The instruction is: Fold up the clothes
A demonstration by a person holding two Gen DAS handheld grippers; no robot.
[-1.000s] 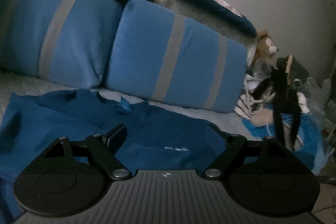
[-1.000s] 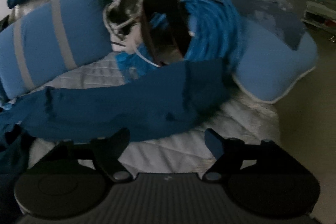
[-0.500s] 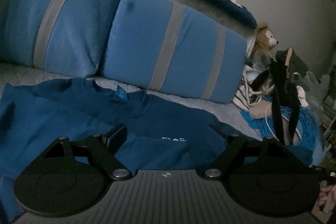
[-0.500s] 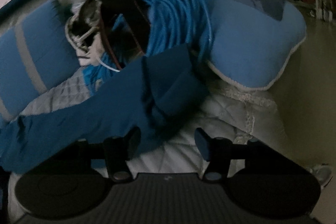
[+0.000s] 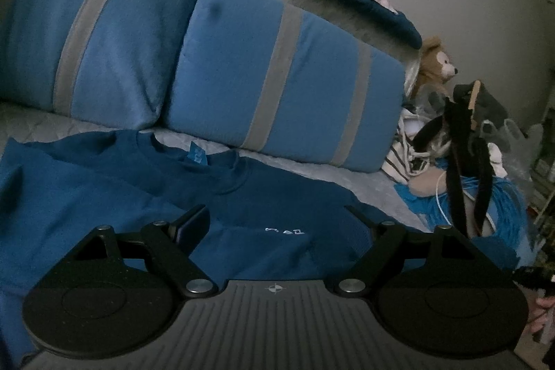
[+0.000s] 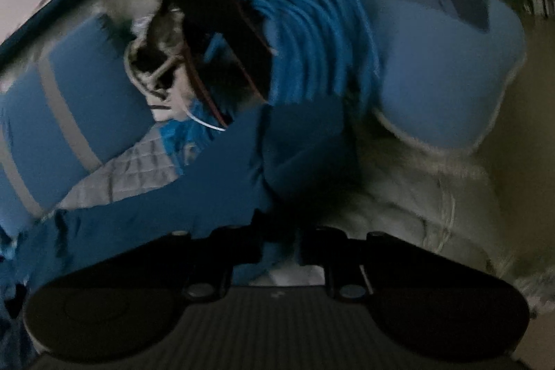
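Right gripper (image 6: pixel 279 240): jaws have just been closing and now stand nearly together, pinching the end of the sleeve (image 6: pixel 305 158) of the dark blue long-sleeved cotton shirt (image 5: pixel 242 196). Blue cloth shows between the two black fingers; the view is motion-blurred, so the pad contact itself is hard to read. The sleeve runs from the jaws up and left across the pale grey quilted bed cover (image 6: pixel 138 172).

Left gripper (image 5: pixel 274 221): jaws spread wide, nothing between them, hovering over the chest of the shirt just below its small white embroidered mark (image 5: pixel 284 231). The shirt lies front-up, flat on the bed, collar with light blue neck label (image 5: pixel 197 156) toward the pillows.

Surroundings: two blue pillows with grey stripes (image 5: pixel 284 75) stand side by side behind the collar. Past the sleeve end lie a coil of bright blue cable (image 6: pixel 312 33), a black strap (image 5: pixel 458 169) and a tan plush bear (image 5: pixel 437 61). A light blue cushion with white piping (image 6: pixel 444 75) sits to the right of the coil.
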